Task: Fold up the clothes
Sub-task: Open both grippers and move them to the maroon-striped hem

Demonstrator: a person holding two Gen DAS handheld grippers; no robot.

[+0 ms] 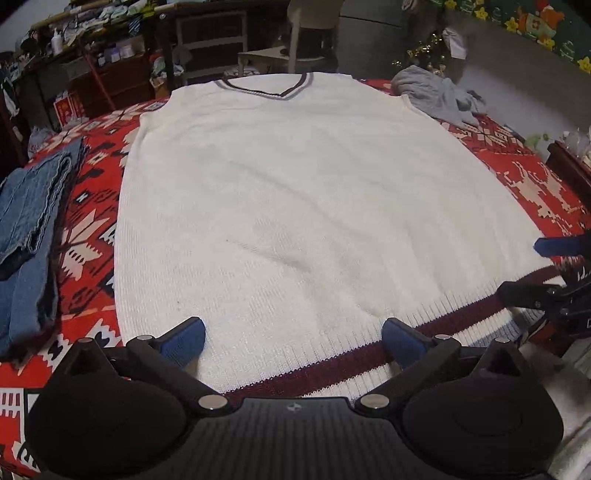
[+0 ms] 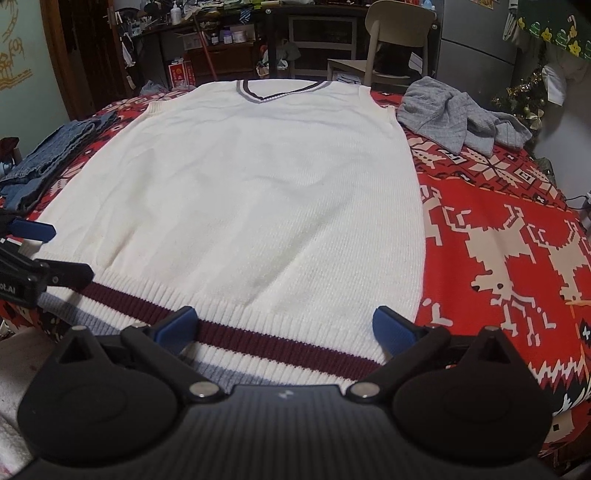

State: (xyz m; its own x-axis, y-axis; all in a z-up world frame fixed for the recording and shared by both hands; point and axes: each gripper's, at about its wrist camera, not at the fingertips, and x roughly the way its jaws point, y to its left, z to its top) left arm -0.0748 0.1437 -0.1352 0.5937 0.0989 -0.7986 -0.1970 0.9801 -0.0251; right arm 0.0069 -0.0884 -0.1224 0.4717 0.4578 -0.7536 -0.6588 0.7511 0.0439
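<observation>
Garments counted: three lay on the table: one white knit vest, one folded pair of blue jeans and one crumpled grey garment.
White knit vest: it was spread flat in the middle of the red patterned tablecloth, its V-neck collar at the far edge and its ribbed hem at the near edge.
Hem stripes: one dark red band crossed the rib, with a pale grey-blue band below it at the very edge.
Jeans: they lay at the table's left side, just beside the vest but not on it.
Grey garment: it sat bunched at the far right corner, near the vest's right shoulder.
Left gripper: its two blue-padded fingers stood wide apart over the hem, near the vest's left corner, with knit visible between them and nothing clamped.
Right gripper: its two blue pads likewise stood wide apart over the hem near the right corner, gripping nothing.
Grippers to each other: each showed at the edge of the other's view, side by side along the hem.
Chair: one pale chair stood beyond the table's far edge.
Shelving: cluttered shelves behind held bottles and jars, too small to count.
</observation>
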